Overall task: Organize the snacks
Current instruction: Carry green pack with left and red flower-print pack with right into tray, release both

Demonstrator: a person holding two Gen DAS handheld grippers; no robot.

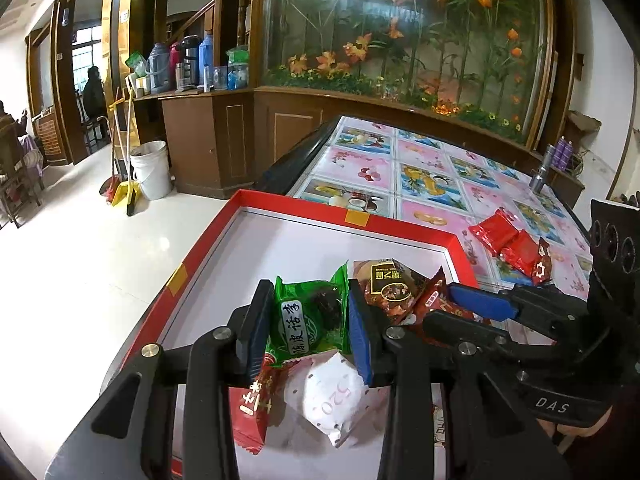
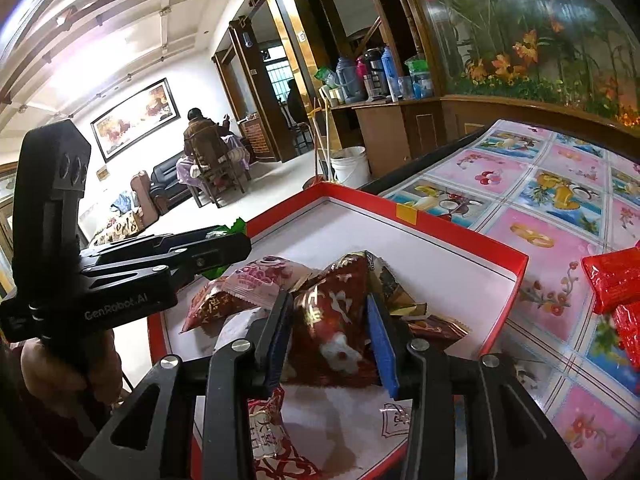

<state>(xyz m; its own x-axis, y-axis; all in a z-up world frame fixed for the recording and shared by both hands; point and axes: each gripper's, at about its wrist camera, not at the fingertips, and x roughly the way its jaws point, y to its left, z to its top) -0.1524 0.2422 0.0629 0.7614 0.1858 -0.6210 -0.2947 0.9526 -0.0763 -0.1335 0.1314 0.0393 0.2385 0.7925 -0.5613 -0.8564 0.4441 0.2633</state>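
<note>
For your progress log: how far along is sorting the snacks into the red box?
Done: several packets lie in the red-rimmed cardboard box. In hand: left gripper grips a green plum packet; right gripper straddles a dark-red packet. Left: shiny red packets on the table.

Your left wrist view looks down past its jaws, close over the red tray [image 1: 408, 227], your right wrist view likewise from the tray's other side, both sharing tray [image 2: 460, 232], patterned tablecloth [image 1: 436, 164], each other's gripper.
</note>
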